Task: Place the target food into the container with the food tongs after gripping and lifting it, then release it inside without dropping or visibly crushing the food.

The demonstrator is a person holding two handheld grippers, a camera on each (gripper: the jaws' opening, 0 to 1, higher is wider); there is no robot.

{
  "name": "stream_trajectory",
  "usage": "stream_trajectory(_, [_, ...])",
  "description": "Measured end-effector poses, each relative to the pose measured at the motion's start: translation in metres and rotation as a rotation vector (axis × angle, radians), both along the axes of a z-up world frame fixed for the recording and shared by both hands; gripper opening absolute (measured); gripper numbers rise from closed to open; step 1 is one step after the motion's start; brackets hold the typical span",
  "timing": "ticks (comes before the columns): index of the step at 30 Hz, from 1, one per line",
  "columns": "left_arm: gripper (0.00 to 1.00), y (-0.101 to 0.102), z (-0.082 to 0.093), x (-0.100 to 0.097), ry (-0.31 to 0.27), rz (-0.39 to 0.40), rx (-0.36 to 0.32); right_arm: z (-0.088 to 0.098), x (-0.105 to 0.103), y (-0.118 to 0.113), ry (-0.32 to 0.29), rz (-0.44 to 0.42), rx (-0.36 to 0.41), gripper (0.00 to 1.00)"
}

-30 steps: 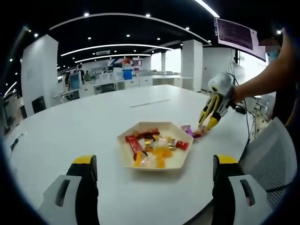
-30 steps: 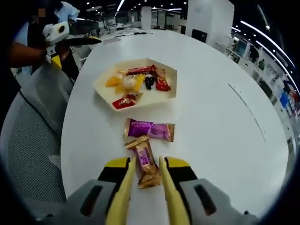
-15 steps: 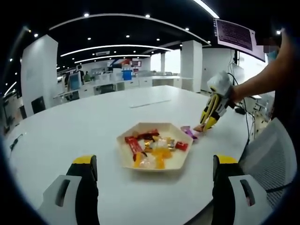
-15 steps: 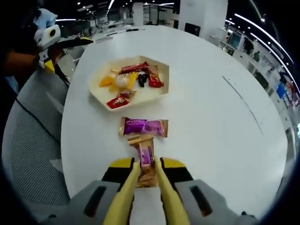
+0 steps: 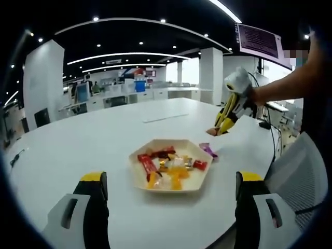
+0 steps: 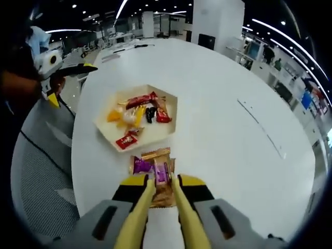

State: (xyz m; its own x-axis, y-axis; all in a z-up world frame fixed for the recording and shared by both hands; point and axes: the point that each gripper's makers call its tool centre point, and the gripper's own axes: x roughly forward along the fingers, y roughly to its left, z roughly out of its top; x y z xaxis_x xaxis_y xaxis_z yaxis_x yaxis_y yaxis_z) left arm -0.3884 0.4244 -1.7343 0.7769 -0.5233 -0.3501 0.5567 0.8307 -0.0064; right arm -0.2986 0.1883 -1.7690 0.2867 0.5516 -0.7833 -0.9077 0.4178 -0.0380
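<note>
A cream hexagonal tray [image 5: 139, 176] [image 6: 171, 98] on the white table holds several wrapped candies. In the right gripper view my right gripper [image 6: 163, 182] is shut on yellow food tongs [image 6: 136, 220], and these pinch a brown-and-purple wrapped candy bar [image 6: 162, 174] held above the table. In the left gripper view the same right gripper [image 5: 234, 96] hangs to the tray's far right, with the candy bar [image 5: 212, 131] at the tongs' tips. A second purple candy [image 6: 139, 165] [image 5: 209, 150] lies on the table beside the tray. My left gripper [image 5: 171, 179] stands open, near side of the tray.
The round white table [image 6: 233, 155] has its edge close by, with a grey mesh chair [image 5: 295, 161] [image 6: 41, 171] along it. A person's arm [image 5: 282, 85] holds the right gripper. The left gripper [image 6: 54, 62] shows beyond the tray. Office desks stand far behind.
The right gripper has squeezed the tongs onto the candy bar and lifted it off the table, rising away from the purple candy. The left gripper has stayed put and open.
</note>
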Motion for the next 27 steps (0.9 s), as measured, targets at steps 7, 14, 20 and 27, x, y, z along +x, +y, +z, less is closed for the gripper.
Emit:
stream_trajectory(7, [1.0,0.0,0.001,0.0,-0.006,0.003,0.0,0.009,0.006,0.02,-0.009,0.021,0.015,0.22])
stream_trajectory(14, [1.0,0.0,0.002,0.0,-0.008,0.004,0.0,0.023,0.012,0.05,-0.012,0.062,0.019,0.22])
stream_trajectory(20, [1.0,0.001,0.002,0.001,-0.008,0.005,0.003,0.03,0.017,0.077,-0.024,0.106,0.02,0.22])
stream_trajectory(27, [1.0,0.002,0.002,0.001,-0.009,0.01,0.005,0.034,0.025,0.099,-0.029,0.133,0.026,0.22])
